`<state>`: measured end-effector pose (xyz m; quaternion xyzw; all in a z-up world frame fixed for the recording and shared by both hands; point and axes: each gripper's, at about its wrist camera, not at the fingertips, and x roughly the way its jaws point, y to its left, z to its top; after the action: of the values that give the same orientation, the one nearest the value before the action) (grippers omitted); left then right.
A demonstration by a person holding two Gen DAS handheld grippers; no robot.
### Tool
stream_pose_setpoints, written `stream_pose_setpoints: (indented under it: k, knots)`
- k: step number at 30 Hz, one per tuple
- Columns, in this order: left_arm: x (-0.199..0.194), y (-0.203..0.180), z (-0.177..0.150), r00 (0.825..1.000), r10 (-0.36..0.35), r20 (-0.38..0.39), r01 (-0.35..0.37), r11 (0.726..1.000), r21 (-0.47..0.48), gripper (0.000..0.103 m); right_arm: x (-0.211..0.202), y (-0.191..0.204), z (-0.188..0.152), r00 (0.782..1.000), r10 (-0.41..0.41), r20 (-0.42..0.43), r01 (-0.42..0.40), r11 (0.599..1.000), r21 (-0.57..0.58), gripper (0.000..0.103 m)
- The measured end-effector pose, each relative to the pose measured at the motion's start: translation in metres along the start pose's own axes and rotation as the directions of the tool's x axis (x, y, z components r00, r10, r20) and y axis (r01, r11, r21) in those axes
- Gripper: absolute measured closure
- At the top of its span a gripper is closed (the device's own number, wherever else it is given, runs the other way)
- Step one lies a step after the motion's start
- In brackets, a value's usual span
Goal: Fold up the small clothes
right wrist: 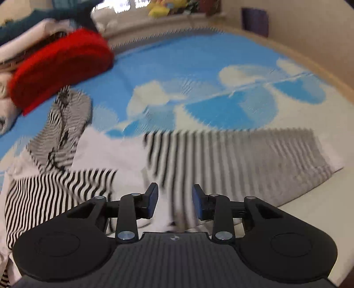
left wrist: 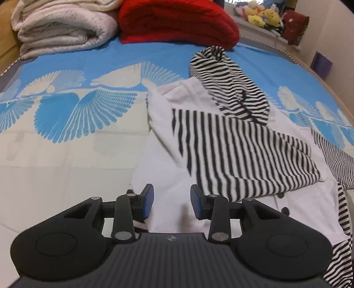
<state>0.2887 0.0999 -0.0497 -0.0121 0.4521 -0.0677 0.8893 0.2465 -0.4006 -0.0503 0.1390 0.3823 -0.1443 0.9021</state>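
A small white hooded top with black-and-white striped sleeves and hood [left wrist: 223,137] lies on the blue and white bed sheet [left wrist: 66,115]. Its striped hood [left wrist: 230,82] points to the far side and one striped sleeve [left wrist: 243,152] is folded across the white body. My left gripper [left wrist: 171,202] is open and empty, just above the white body near its left edge. In the right wrist view the same top [right wrist: 124,155] is blurred. Its other striped sleeve [right wrist: 232,155] stretches out to the right. My right gripper [right wrist: 174,202] is open and empty above that sleeve.
A folded red blanket [left wrist: 177,22] and folded cream blankets [left wrist: 62,26] lie at the far end of the bed. Soft toys [left wrist: 263,13] sit on a ledge behind. The bed's edge [left wrist: 327,79] runs along the right, with a wall beyond.
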Motion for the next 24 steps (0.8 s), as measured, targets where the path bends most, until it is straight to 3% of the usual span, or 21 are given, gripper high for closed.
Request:
stream_pose_setpoints:
  k: [4, 7, 9, 13, 24]
  knots:
    - [-0.004, -0.007, -0.001, 1.000, -0.005, 0.017, 0.004, 1.000, 0.018, 0.057, -0.023, -0.042, -0.006, 0.997, -0.049, 0.059, 0.043, 0.994, 0.096, 0.062]
    - [-0.004, -0.009, -0.002, 1.000, -0.005, 0.019, 0.004, 1.000, 0.028, 0.057, -0.022, -0.076, -0.019, 0.996, -0.091, 0.002, 0.089, 0.973, 0.211, 0.062]
    - [-0.005, -0.010, -0.002, 1.000, -0.008, 0.023, 0.007, 1.000, 0.030, 0.057, -0.027, -0.092, -0.020, 0.994, -0.104, 0.026, 0.093, 0.959, 0.269, 0.062]
    - [-0.003, -0.014, 0.000, 1.000, -0.011, 0.024, 0.011, 1.000, 0.020, 0.057, -0.025, -0.116, -0.021, 0.987, -0.158, 0.015, 0.147, 0.948, 0.281, 0.062]
    - [0.002, -0.026, 0.003, 0.999, -0.018, 0.026, 0.017, 0.999, 0.040, 0.057, -0.008, -0.149, -0.024, 0.980, -0.192, -0.044, 0.196, 0.927, 0.319, 0.062]
